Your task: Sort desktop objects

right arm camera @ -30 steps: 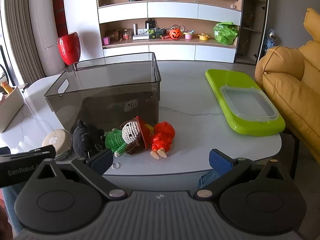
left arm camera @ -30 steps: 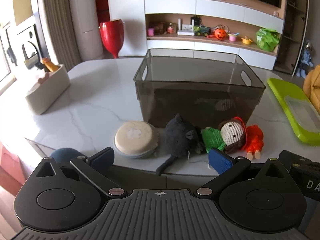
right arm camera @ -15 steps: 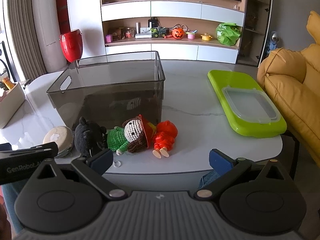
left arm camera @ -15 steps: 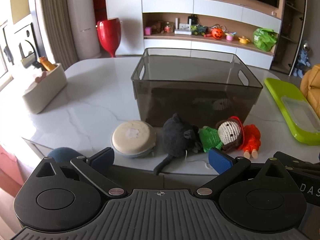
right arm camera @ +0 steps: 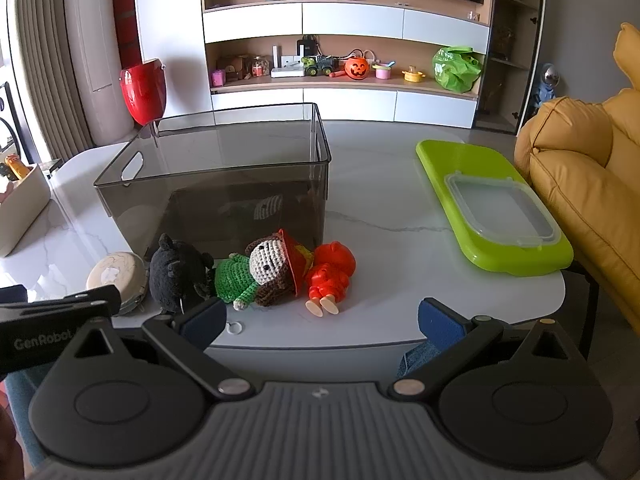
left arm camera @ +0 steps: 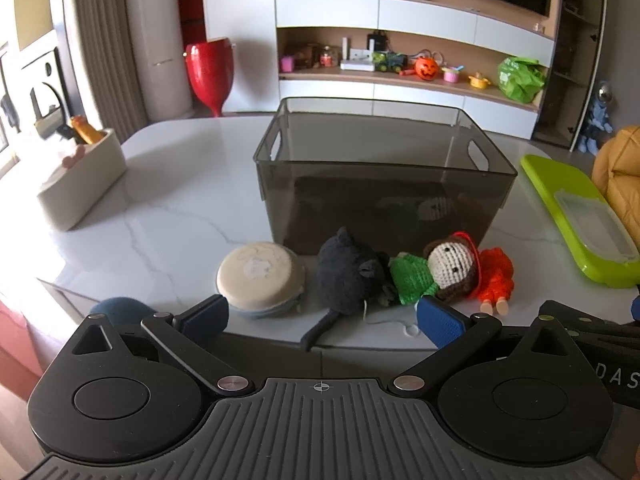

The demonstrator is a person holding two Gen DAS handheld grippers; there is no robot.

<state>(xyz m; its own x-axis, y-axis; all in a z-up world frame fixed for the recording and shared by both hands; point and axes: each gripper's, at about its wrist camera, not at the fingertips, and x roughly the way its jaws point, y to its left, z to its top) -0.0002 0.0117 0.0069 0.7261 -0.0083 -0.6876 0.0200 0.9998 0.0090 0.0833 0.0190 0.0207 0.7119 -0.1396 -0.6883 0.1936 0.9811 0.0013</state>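
Both hand-held grippers, left (left arm camera: 322, 314) & right (right arm camera: 320, 320), are hanging wide open, empty. Nothing sorted yet: pouch (left arm camera: 260, 276), mouse (left arm camera: 348, 276), 2 dolls (right arm camera: 264, 270) lying along desk (right arm camera: 400, 240) front edge by bin (left arm camera: 384, 188).

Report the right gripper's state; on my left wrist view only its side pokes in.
Observer: The right gripper is open and empty, at the table's near edge, facing the orange doll.
Operator: Check that doll's head; it's hidden here.
Observer: It wears an orange hood and lies beside the crochet doll's red hat.
Operator: Describe the green tray's right side.
Observer: A yellow sofa runs along the green tray; I cannot tell whether they touch.
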